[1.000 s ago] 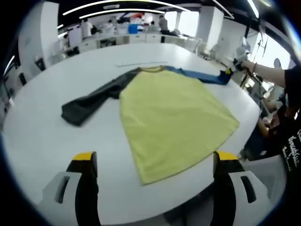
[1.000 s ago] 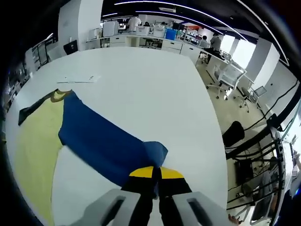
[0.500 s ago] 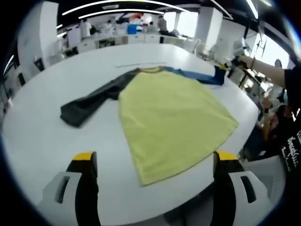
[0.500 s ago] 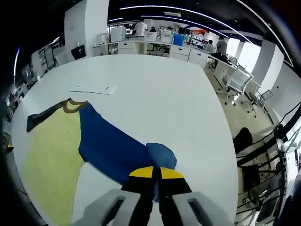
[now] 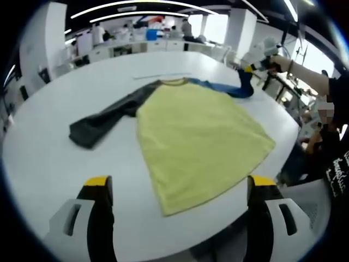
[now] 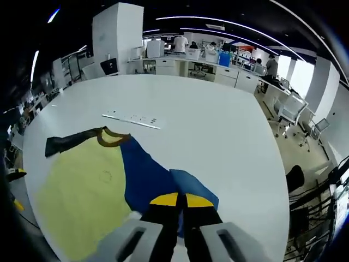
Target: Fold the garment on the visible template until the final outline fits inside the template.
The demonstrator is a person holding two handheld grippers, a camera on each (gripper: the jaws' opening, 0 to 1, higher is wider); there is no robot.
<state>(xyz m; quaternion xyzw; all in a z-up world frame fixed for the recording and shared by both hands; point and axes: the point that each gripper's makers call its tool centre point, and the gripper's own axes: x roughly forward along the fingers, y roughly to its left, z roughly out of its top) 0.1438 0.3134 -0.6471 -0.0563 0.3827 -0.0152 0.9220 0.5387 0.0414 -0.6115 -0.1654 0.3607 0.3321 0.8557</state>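
Right claw (image 6: 178, 201) clamped the blue sleeve (image 6: 147, 177) cuff above the white table (image 6: 218, 131), folding it inward; next, lay it across the yellow shirt body (image 5: 196, 136), while the left claw (image 5: 180, 188) stood apart

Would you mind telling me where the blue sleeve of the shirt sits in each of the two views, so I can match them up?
Left gripper view: the blue sleeve runs from the collar toward the upper right, its end lifted by the right gripper.
Right gripper view: the blue sleeve lies at lower centre, its cuff pinched between that view's own jaws.
Shared landmark: the yellow collar, where both sleeves meet.
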